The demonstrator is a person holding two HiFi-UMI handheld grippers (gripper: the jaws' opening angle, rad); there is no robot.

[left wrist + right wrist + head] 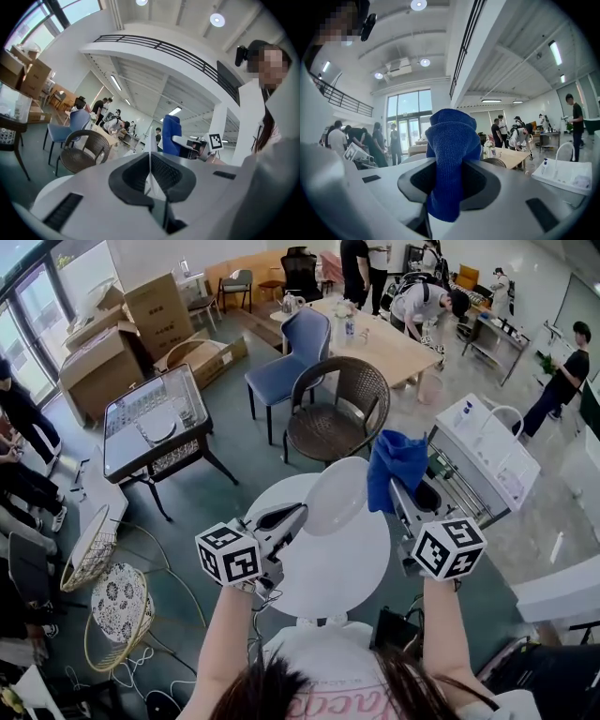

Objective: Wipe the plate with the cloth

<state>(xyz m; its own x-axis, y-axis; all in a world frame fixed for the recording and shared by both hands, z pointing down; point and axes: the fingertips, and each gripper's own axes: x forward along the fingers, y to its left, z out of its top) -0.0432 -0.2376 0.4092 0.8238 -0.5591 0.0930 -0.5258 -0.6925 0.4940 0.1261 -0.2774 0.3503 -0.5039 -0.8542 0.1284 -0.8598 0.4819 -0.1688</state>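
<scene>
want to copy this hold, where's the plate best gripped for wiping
By the rim, edge-on, from the side away from the cloth. The plate is thin and stands tilted up, so jaws close across its lip, as the left gripper does now, leaving its face bare for wiping.

A round white table [349, 570] stands on the grey-green floor [234, 495], just in front of the brown wicker chair [337, 413]; a blue chair [292, 357] stands behind that chair.
</scene>
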